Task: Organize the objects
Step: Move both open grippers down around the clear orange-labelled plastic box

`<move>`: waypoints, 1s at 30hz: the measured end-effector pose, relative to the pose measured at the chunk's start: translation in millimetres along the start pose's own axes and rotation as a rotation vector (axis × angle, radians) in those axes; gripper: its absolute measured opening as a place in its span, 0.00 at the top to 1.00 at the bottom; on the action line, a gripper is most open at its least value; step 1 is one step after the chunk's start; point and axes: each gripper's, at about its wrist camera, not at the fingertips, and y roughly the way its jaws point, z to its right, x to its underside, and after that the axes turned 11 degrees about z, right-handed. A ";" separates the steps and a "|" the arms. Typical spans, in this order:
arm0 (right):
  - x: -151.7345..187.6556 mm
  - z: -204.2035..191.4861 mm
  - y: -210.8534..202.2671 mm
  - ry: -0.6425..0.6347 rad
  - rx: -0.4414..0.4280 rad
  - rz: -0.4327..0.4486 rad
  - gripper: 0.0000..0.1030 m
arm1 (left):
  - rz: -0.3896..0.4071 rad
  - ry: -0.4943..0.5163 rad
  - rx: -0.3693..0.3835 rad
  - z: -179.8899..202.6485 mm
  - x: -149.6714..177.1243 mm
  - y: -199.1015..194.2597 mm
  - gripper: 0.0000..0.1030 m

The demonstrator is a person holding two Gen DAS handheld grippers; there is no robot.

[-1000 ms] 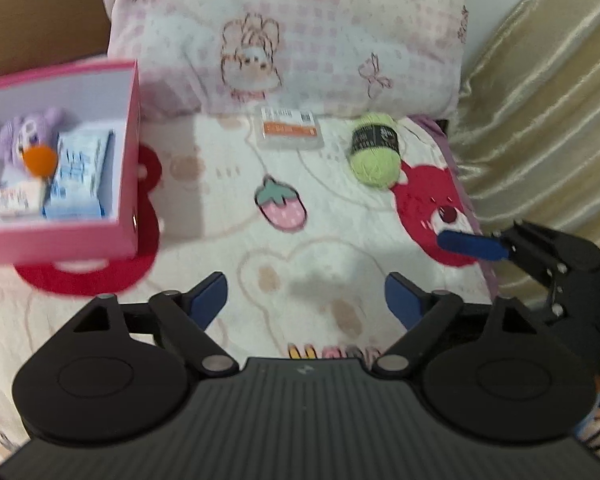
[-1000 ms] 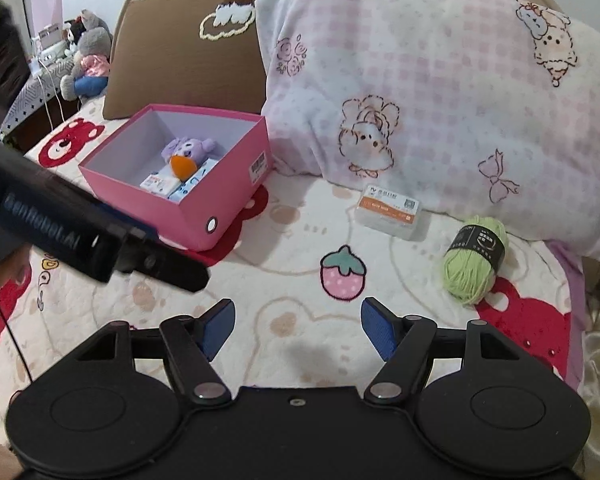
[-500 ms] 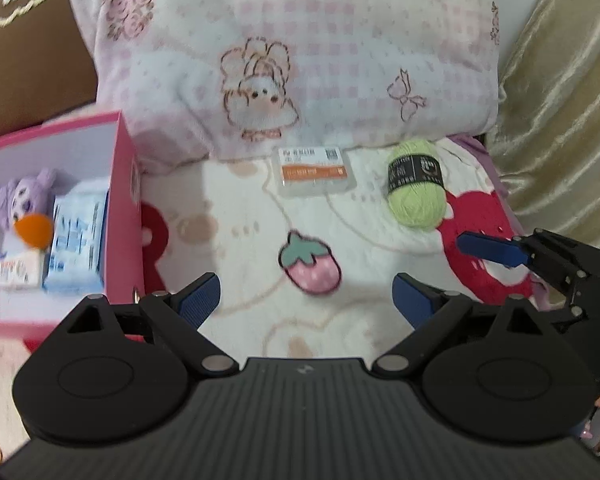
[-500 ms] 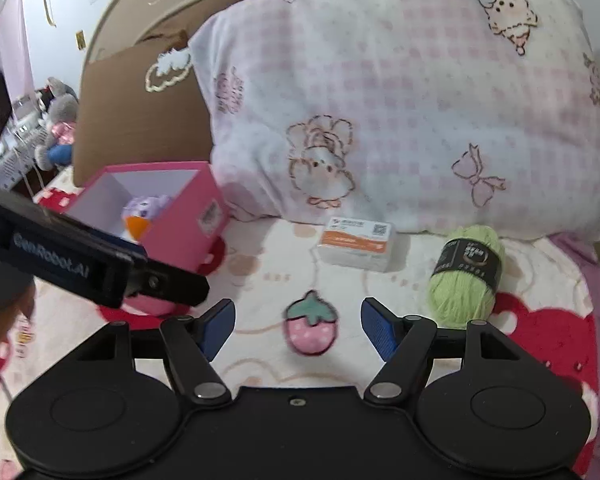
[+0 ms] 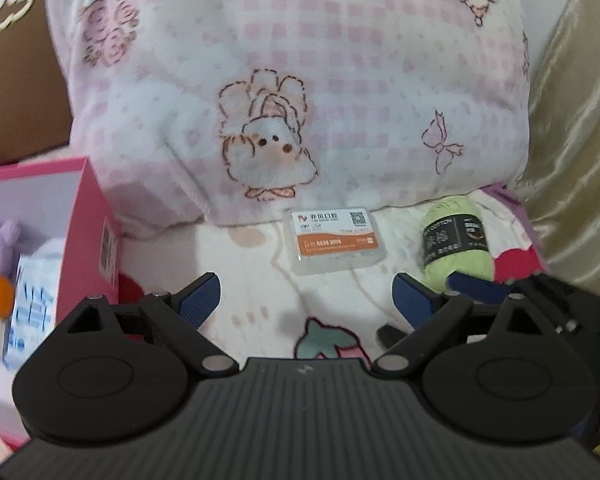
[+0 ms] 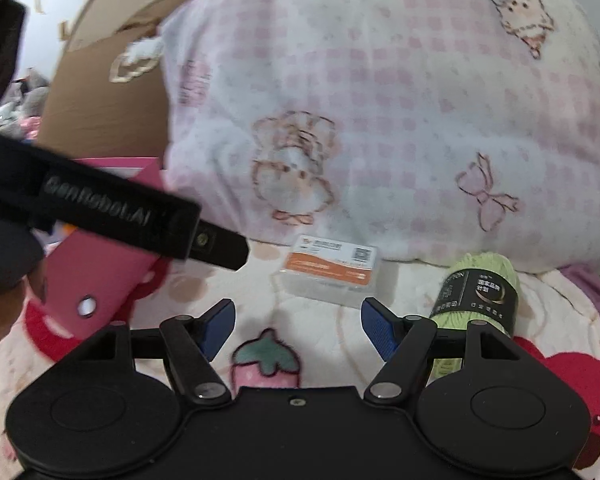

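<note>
The left hand-held gripper stands wide apart and empty, the clear card box lying on the bed just ahead of it. The right hand-held gripper is also spread and empty; the green yarn ball lies ahead to its right.

Home bedroom, cartoon-print pillow, brown cushion, patterned bedspread, plush toys
</note>
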 end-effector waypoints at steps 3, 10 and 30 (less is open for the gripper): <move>-2.7 1.0 3.0 0.021 0.034 0.030 0.28 | 0.033 0.077 0.018 5.7 0.1 8.1 0.09; 5.1 -4.4 34.7 -0.018 0.006 0.020 0.26 | 0.086 0.098 0.064 -0.6 -5.9 28.1 0.09; 40.6 14.1 91.1 0.085 0.055 0.043 0.23 | -0.051 -0.196 0.087 -28.0 17.2 96.0 0.20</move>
